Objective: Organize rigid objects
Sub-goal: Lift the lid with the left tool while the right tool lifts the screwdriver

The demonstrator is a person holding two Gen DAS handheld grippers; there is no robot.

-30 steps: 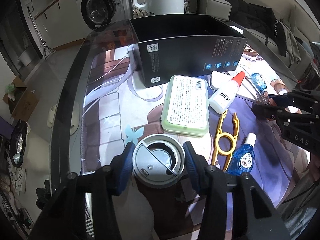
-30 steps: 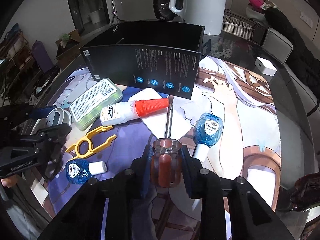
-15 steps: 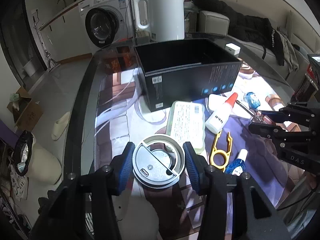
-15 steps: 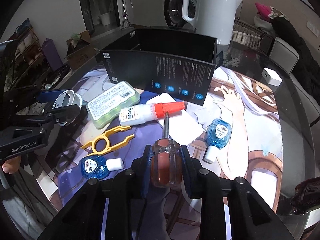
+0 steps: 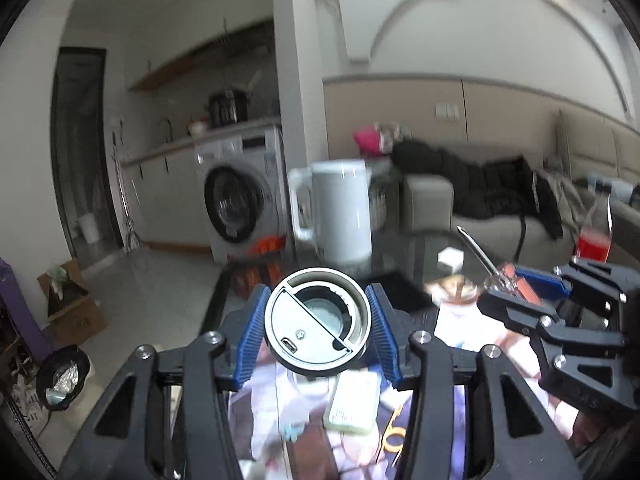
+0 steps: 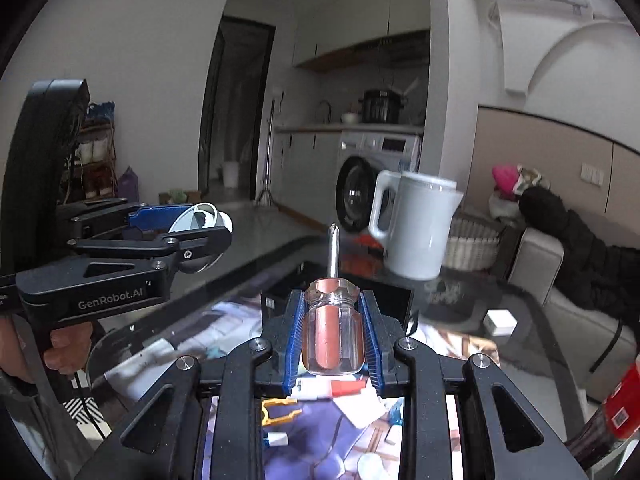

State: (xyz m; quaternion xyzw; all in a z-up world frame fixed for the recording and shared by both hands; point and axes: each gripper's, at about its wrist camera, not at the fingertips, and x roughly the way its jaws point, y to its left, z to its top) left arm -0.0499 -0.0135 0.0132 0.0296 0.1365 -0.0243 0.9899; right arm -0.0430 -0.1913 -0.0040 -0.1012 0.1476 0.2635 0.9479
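A round grey lid with a half-moon opening is clamped between the blue pads of my left gripper, raised above the table. In the right wrist view the same gripper appears at the left, a hand on its grip. My right gripper is shut on the red and clear handle of a screwdriver, whose shaft points up and away. From the left wrist view that gripper shows at the right with the screwdriver shaft sticking out. The black open box lies just beyond both.
A white kettle stands behind the box on the glass table. Below the grippers lie a green case, a yellow plastic tool and a red-capped glue bottle. A washing machine and a sofa sit further back.
Both grippers have risen and tipped up from facing down at the table to nearly level, carrying the lid and the screwdriver. The table items have slid to the bottom of both views.
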